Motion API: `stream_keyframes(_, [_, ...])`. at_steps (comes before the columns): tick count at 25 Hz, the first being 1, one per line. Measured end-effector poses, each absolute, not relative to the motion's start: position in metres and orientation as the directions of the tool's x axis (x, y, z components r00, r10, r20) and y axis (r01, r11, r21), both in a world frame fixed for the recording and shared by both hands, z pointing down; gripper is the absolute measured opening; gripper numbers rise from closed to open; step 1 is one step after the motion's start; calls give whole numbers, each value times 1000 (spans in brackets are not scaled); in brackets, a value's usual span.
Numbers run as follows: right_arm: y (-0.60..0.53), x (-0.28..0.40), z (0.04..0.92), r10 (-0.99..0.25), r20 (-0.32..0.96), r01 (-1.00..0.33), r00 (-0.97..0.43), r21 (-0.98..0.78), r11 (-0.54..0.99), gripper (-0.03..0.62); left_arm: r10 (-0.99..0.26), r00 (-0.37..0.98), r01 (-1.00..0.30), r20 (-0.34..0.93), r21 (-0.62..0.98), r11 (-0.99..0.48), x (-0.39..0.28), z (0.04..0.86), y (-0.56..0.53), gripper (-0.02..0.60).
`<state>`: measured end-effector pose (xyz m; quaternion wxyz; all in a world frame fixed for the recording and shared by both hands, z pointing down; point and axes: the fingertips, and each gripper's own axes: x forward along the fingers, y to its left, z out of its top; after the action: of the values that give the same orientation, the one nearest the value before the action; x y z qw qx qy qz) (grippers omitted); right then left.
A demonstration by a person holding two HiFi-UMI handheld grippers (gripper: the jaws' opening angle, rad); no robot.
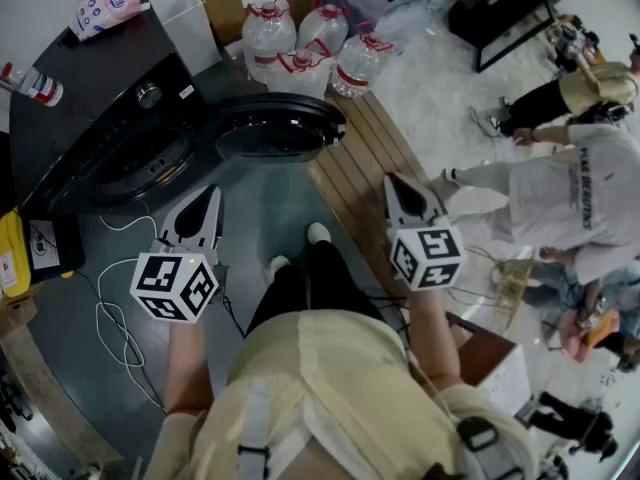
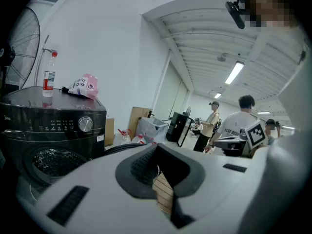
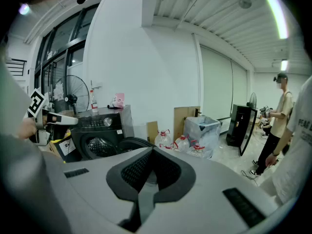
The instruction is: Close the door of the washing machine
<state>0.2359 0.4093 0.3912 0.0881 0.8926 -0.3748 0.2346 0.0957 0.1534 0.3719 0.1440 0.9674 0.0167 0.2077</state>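
- Swinging the black front-loading washing machine's (image 1: 100, 118) round glossy door (image 1: 275, 128), hanging open at upper centre, too softly: risking leaving it unlatched.
- Nudging with clenched, empty left gripper (image 1: 208, 196) and right gripper (image 1: 396, 183): risking glancing off its rim.

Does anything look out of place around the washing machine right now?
The door of the washing machine stands swung wide open, and a white cable trails loose across the floor beside it.

Bare floor (image 1: 255, 213) lies open before the swung-out door (image 1: 275, 126); water bottles (image 1: 300, 38) crowd just behind it
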Motion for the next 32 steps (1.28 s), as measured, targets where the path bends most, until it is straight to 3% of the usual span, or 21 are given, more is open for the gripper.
stream_keyframes(12, [375, 244, 402, -640, 492, -732, 590, -11, -682, 5, 104, 920, -26, 378, 323, -946, 95, 382, 133, 5])
stream_keyframes(21, [318, 265, 423, -732, 525, -854, 435, -17, -520, 6, 71, 920, -70, 386, 341, -938, 104, 383, 113, 5])
stream_keyframes(25, [289, 281, 432, -755, 542, -891, 368, -25, -453, 108, 57, 916, -91, 397, 344, -935, 117, 390, 99, 5])
stream_keyframes(32, [247, 309, 453, -742, 600, -925, 299, -8, -379, 133, 52, 906, -114, 420, 360, -926, 145, 407, 78, 5])
